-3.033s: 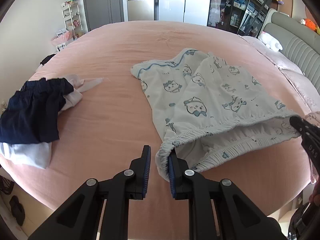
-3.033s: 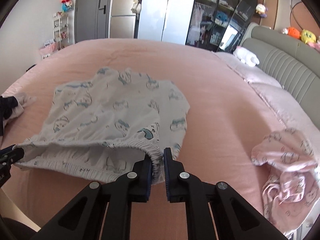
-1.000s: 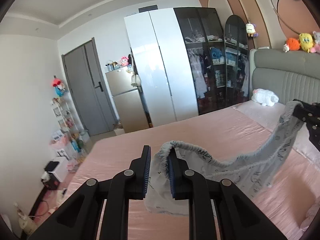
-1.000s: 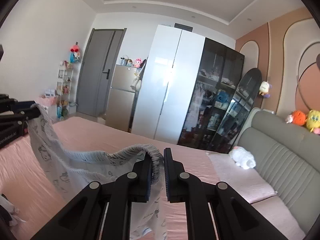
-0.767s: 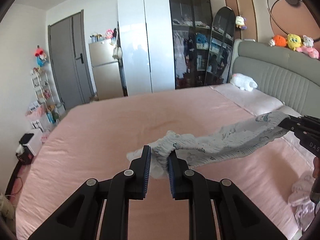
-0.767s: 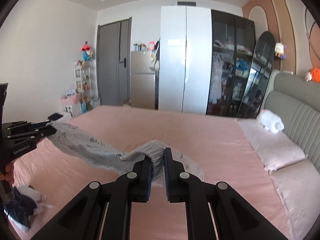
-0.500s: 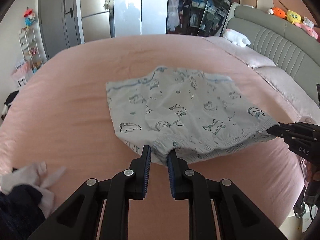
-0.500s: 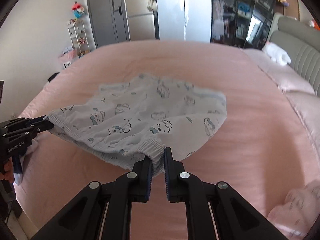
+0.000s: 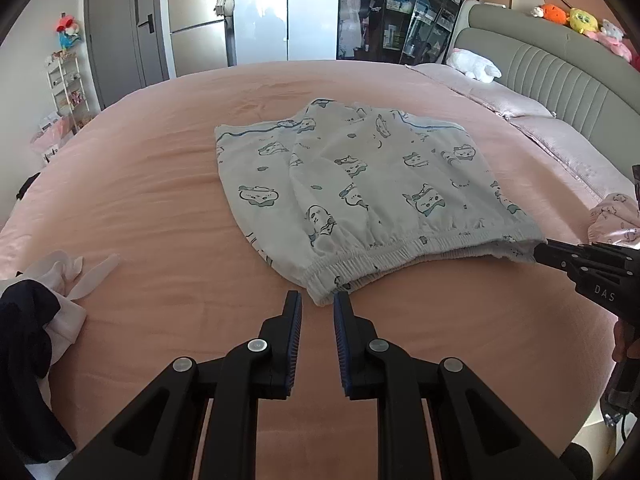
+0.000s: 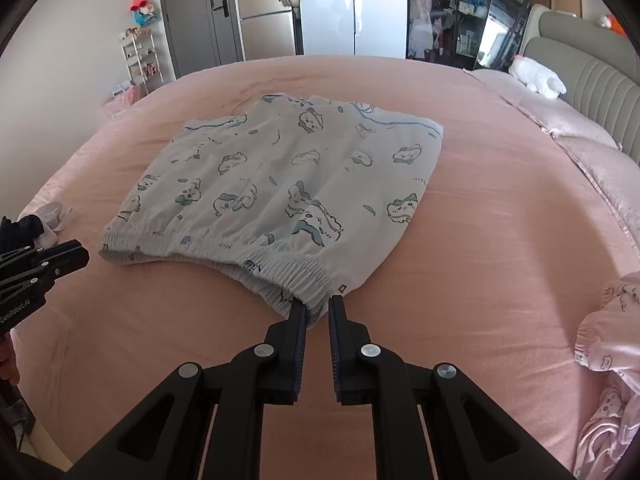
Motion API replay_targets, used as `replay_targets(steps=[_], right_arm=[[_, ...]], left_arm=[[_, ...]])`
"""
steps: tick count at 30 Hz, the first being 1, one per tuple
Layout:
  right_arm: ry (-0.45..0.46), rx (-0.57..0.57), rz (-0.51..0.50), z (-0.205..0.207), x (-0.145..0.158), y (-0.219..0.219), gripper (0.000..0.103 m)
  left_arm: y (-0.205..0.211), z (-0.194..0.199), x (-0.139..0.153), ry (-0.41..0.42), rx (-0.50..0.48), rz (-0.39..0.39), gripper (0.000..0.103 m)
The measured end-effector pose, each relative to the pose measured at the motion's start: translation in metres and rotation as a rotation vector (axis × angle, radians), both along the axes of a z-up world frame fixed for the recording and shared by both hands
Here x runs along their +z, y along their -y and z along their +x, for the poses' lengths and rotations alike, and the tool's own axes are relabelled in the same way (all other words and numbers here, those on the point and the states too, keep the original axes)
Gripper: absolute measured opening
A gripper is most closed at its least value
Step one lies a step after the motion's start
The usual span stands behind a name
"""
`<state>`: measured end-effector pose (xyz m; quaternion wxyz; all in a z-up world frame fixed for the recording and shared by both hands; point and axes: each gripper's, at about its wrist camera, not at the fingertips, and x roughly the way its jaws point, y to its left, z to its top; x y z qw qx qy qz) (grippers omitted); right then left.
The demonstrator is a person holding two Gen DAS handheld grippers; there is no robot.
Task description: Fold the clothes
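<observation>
White shorts with a blue cartoon print (image 9: 360,184) lie flat on the pink bed (image 9: 160,208), waistband toward me; they also show in the right wrist view (image 10: 280,184). My left gripper (image 9: 317,304) is open, its jaws just off the left waistband corner, nothing between the pads. My right gripper (image 10: 317,309) has parted slightly, and the right waistband corner still lies between its fingertips. In the left wrist view the right gripper (image 9: 560,256) touches the waistband's right end. In the right wrist view the left gripper (image 10: 76,258) stands apart from the cloth.
A dark navy and white clothes pile (image 9: 32,332) lies at the bed's left edge. A pink printed garment (image 10: 608,344) lies at the right edge. Pillows and a grey headboard (image 9: 560,76) are at the far right. Wardrobes and a fridge stand behind.
The shorts were lifted, swung through the air and laid flat on the bed. My left gripper has opened and let go of its corner. My right gripper has loosened.
</observation>
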<state>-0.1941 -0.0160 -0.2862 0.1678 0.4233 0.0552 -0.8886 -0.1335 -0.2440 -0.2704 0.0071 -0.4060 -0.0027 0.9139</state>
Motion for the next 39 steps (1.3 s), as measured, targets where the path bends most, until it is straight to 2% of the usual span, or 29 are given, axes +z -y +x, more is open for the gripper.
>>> replay_targets(steps=[7,8,9,11,12,18,26,31,34,38,39], right_arm=[[-0.006,-0.025,-0.004,0.001,-0.009,-0.003,0.011],[-0.009,-0.034,0.001,0.001,-0.009,-0.002,0.018],[-0.012,-0.043,0.004,0.001,-0.01,-0.002,0.029],[-0.016,-0.071,0.008,0.002,-0.012,-0.002,0.043],[-0.019,-0.088,0.01,0.001,-0.013,-0.003,0.044],[-0.007,-0.142,0.008,-0.005,-0.022,-0.006,0.047],[0.004,-0.161,0.034,-0.014,-0.029,-0.001,0.048],[0.01,-0.172,0.017,-0.017,-0.031,-0.004,0.05],[0.019,-0.184,-0.025,-0.017,-0.032,-0.012,0.05],[0.011,-0.196,-0.053,-0.016,-0.031,-0.016,0.048],[0.004,-0.198,-0.056,-0.015,-0.03,-0.016,0.042]], left_arm=[[0.002,-0.006,-0.008,0.033,0.036,0.039,0.016],[-0.001,-0.006,-0.009,0.034,0.035,0.029,0.016],[-0.003,-0.007,-0.01,0.035,0.035,0.019,0.017],[-0.008,-0.008,-0.012,0.038,0.034,-0.002,0.017],[-0.009,-0.011,-0.015,0.043,0.039,-0.001,0.017],[0.0,-0.029,-0.034,0.08,0.111,0.042,0.017],[-0.001,-0.043,-0.037,0.088,0.139,0.043,0.017],[0.001,-0.047,-0.041,0.075,0.168,0.046,0.029],[0.004,-0.045,-0.043,0.057,0.181,0.058,0.03],[0.009,-0.041,-0.041,0.036,0.194,0.084,0.03],[0.01,-0.04,-0.041,0.035,0.199,0.091,0.03]])
